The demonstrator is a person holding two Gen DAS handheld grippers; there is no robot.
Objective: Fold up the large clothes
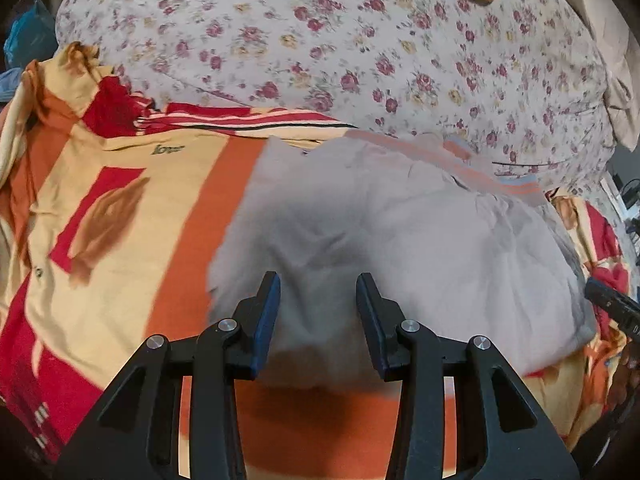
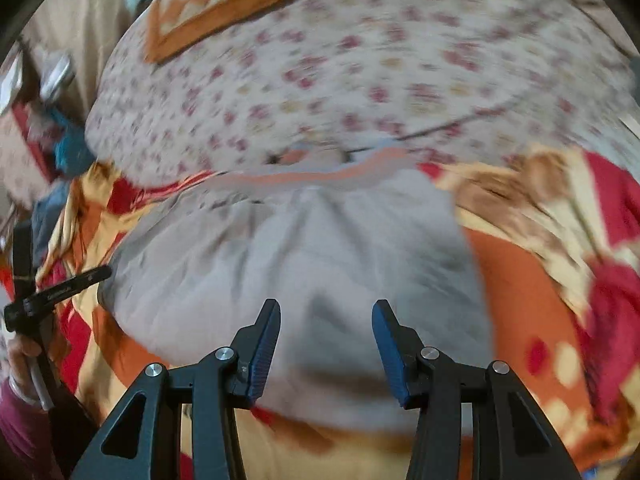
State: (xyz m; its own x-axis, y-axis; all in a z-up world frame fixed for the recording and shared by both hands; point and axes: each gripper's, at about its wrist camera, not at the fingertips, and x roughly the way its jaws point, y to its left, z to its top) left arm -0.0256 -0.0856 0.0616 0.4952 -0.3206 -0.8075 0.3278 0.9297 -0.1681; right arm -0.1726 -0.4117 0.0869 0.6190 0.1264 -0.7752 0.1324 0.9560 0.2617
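Note:
A light grey garment (image 1: 400, 240) with an orange-striped band along its far edge lies crumpled on the bed. It also shows in the right wrist view (image 2: 304, 256), which is blurred. My left gripper (image 1: 318, 284) is open and empty, hovering over the garment's near edge. My right gripper (image 2: 326, 310) is open and empty over the garment's near part. The right gripper's body shows at the right edge of the left wrist view (image 1: 612, 302). The left gripper's body shows at the left of the right wrist view (image 2: 60, 292).
The garment rests on a yellow, orange and red patterned blanket (image 1: 120, 208). Behind it lies a white floral sheet (image 1: 320, 40). An orange patterned cushion (image 2: 216, 4) sits at the far end. Blue items lie at the bed's left edge (image 1: 24, 32).

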